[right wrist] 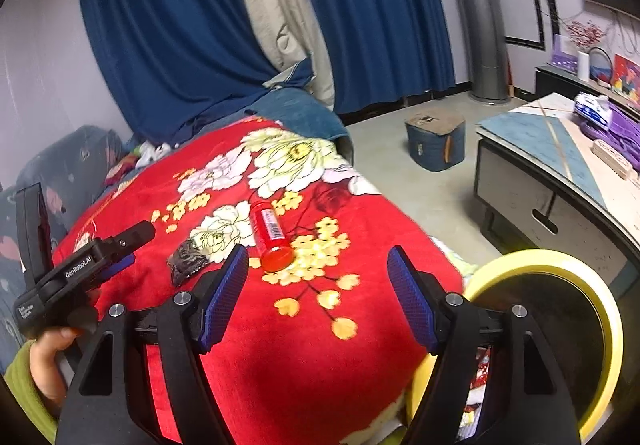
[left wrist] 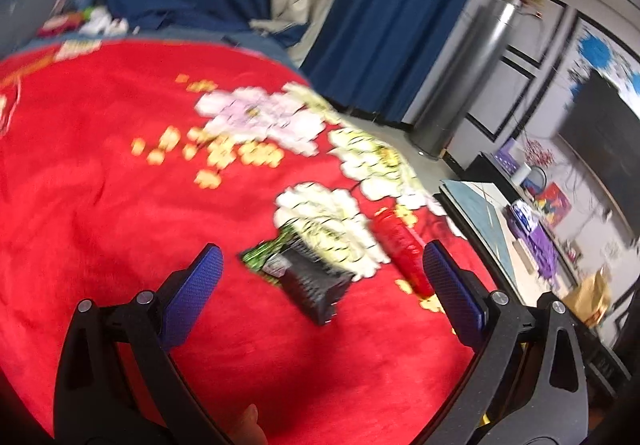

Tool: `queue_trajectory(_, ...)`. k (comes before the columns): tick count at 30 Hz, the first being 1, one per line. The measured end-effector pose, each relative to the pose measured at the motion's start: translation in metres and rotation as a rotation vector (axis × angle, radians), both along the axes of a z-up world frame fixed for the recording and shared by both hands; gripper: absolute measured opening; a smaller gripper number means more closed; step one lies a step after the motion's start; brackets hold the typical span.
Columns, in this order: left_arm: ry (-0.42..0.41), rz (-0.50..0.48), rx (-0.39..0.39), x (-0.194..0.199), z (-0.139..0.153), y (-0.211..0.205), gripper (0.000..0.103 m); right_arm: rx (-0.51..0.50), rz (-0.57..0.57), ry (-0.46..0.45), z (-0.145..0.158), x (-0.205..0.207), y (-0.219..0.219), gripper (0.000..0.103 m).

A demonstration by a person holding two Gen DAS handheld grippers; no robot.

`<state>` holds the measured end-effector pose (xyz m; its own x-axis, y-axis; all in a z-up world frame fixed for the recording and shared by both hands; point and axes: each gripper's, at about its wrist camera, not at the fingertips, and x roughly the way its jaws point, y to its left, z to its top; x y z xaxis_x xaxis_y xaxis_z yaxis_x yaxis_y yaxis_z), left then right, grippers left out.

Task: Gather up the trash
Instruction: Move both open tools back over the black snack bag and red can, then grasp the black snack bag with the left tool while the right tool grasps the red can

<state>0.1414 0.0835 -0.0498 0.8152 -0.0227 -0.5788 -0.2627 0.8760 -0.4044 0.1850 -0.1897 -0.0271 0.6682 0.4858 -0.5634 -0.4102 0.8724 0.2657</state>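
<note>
Two pieces of trash are noted on the red floral blanket (right wrist: pixel 280 365) of the bed: a dark wrapper (left wrist: pixel 308 277) and a red tube (left wrist: pixel 400 253). The left hand-held gripper (left wrist: pixel 320 285) is spread wide, empty, with the wrapper directly ahead between its fingers. The right hand-held gripper (right wrist: pixel 316 297), likewise wide and empty, is judged nearer the tube, whose long axis points roughly away from it.

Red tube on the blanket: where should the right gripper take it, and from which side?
Grip the red tube mid-body, across its width, coming from above. It lies flat on the soft blanket with its round cap end towards the open right gripper, so an end grip would probably slip.
</note>
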Motion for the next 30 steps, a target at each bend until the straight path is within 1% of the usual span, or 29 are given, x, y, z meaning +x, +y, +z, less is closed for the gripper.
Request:
queue_trajectory(5,0.038,0.01,-0.145,0.0,-0.016,0.016,0.091,-0.034,0.042,0.015,-0.012,0.013,0.023,0.069)
queue_trajectory(7,0.051,0.002,-0.188,0.001,-0.021,0.018,0.082,-0.047,0.057,0.027,-0.019,0.02,0.031,0.069)
queue_trajectory(10,0.068,-0.017,-0.242,0.004,-0.027,0.016,0.075,-0.077,0.079,0.032,-0.028,0.027,0.041,0.069)
queue_trajectory(14,0.084,-0.021,-0.289,0.011,-0.032,0.016,0.074,-0.122,0.113,0.051,-0.041,0.039,0.055,0.069)
queue_trajectory(19,0.105,-0.012,-0.276,0.022,-0.037,0.014,0.071,-0.159,0.154,0.053,-0.05,0.049,0.073,0.069)
queue_trajectory(21,0.114,-0.012,-0.258,0.028,-0.038,0.012,0.07,-0.174,0.166,0.052,-0.053,0.054,0.081,0.069)
queue_trajectory(23,0.122,-0.015,-0.239,0.033,-0.039,0.012,0.069,-0.19,0.17,0.056,-0.057,0.06,0.088,0.065)
queue_trajectory(25,0.132,-0.011,-0.216,0.038,-0.04,0.011,0.062,-0.19,0.174,0.068,-0.06,0.066,0.093,0.06)
queue_trajectory(26,0.135,-0.009,-0.203,0.04,-0.041,0.01,0.061,-0.189,0.173,0.072,-0.061,0.068,0.095,0.055)
queue_trajectory(27,0.139,-0.008,-0.186,0.042,-0.041,0.01,0.058,-0.19,0.174,0.078,-0.062,0.071,0.097,0.052)
queue_trajectory(29,0.145,-0.005,-0.161,0.044,-0.041,0.009,0.052,-0.188,0.18,0.076,-0.064,0.071,0.1,0.039)
queue_trajectory(30,0.148,-0.002,-0.154,0.044,-0.042,0.009,0.046,-0.188,0.182,0.076,-0.064,0.071,0.101,0.039)
